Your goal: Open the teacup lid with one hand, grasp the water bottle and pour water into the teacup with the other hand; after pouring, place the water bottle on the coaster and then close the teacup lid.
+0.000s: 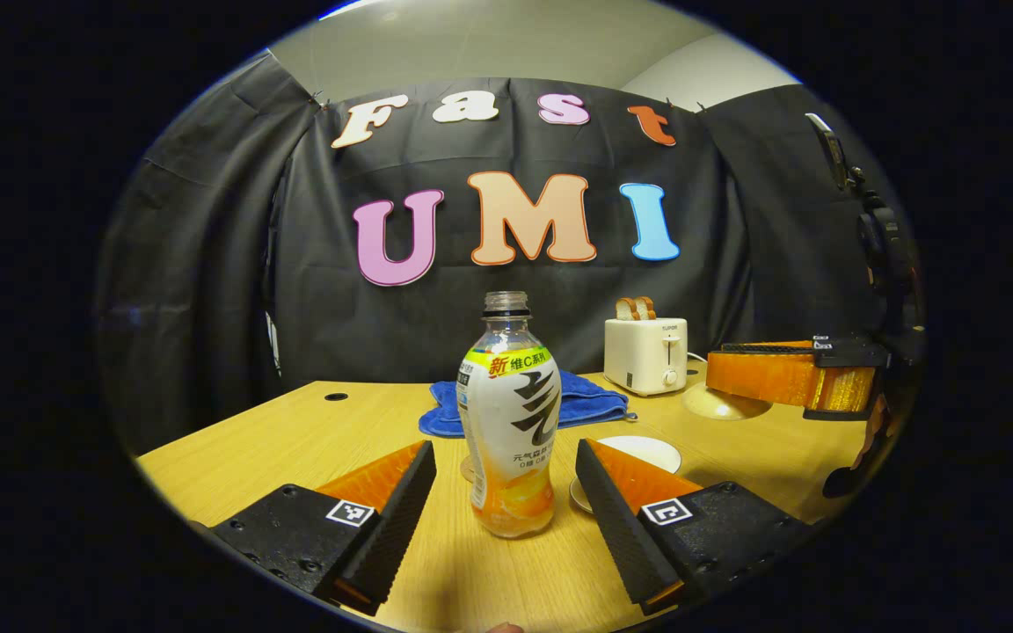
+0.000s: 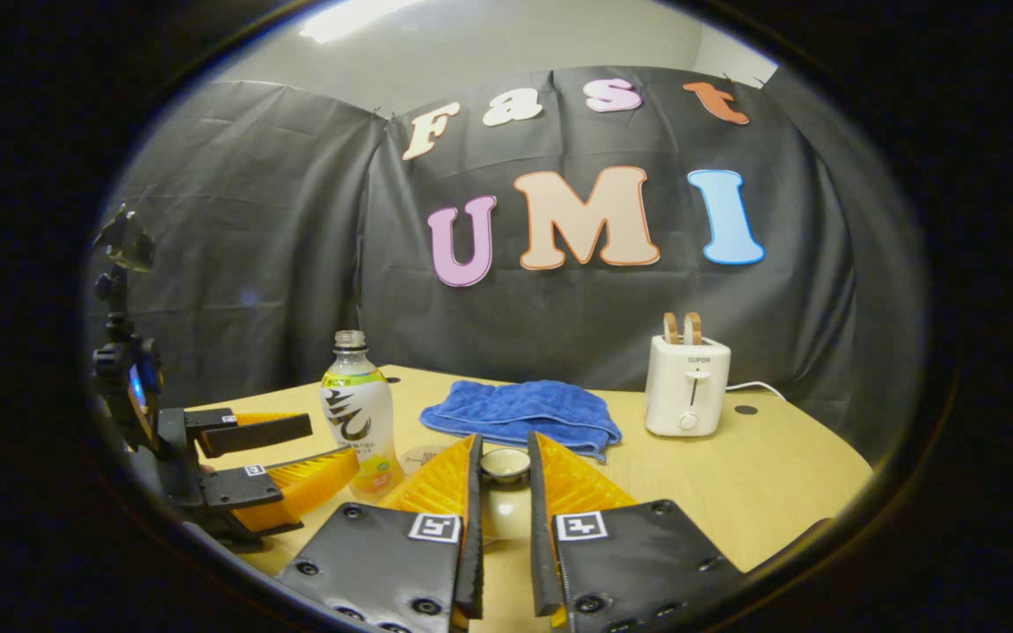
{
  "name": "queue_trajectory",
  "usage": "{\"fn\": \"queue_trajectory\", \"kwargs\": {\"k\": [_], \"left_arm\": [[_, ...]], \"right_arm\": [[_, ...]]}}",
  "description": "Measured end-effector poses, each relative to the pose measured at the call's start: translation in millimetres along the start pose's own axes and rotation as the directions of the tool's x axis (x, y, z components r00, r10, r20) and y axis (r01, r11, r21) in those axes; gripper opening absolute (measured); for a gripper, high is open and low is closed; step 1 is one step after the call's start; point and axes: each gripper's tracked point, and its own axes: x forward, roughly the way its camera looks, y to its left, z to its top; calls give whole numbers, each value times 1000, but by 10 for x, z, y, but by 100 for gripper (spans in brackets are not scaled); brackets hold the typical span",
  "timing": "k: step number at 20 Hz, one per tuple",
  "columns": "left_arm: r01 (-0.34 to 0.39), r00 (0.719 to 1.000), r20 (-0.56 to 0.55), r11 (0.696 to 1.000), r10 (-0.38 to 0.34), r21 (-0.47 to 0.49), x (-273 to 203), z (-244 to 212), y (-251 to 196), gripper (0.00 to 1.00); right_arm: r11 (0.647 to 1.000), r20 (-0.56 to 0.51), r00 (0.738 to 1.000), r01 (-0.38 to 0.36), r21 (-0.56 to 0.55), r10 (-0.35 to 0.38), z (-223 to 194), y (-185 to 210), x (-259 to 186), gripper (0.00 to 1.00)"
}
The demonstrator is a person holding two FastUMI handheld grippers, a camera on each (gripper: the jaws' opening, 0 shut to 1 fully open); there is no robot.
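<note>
- Nearest, in the left gripper view: left gripper [image 1: 506, 492] spread wide, a finger on either side of the water bottle [image 1: 511, 422], neither touching it.
- Bottle upright on the wooden table [image 1: 234, 457], uncapped, orange liquid in its lower part.
- Just behind the bottle, right: a white saucer [image 1: 647, 450], partly hidden by the finger.
- In the right gripper view: right gripper [image 2: 505, 488] clenched on the teacup lid [image 2: 505, 464], both fingers pressed against its knob.
- Beside it a round coaster [image 2: 423, 459], near the bottle's base.
- Farther back: blue towel [image 2: 520, 409], crumpled.
- Far right: white toaster [image 2: 688, 387], two slices up.
</note>
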Motion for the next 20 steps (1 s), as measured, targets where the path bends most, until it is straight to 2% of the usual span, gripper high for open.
{"fn": "queue_trajectory", "kwargs": {"k": [7, 14, 17, 18, 20], "left_arm": [[13, 995, -96, 1000, -14, -11, 307, -189, -35, 93], [2, 997, -79, 1000, -1, 8, 382, -165, -4, 67], [-2, 996, -92, 999, 5, 32, 394, -170, 10, 63], [-5, 995, -101, 999, 11, 53, 397, -174, 29, 58], [-20, 994, -109, 995, 30, 99, 400, -168, 95, 55]], "right_arm": [[1000, -6, 1000, 8, 16, -8, -38, -107, -55, 24], [999, -24, 999, 21, 40, -20, -142, -223, -56, 24], [999, -30, 999, 21, 42, -20, -183, -243, -58, 25], [999, -28, 999, 22, 42, -21, -183, -256, -64, 24], [999, -25, 999, 24, 44, -22, -175, -281, -74, 24]]}}
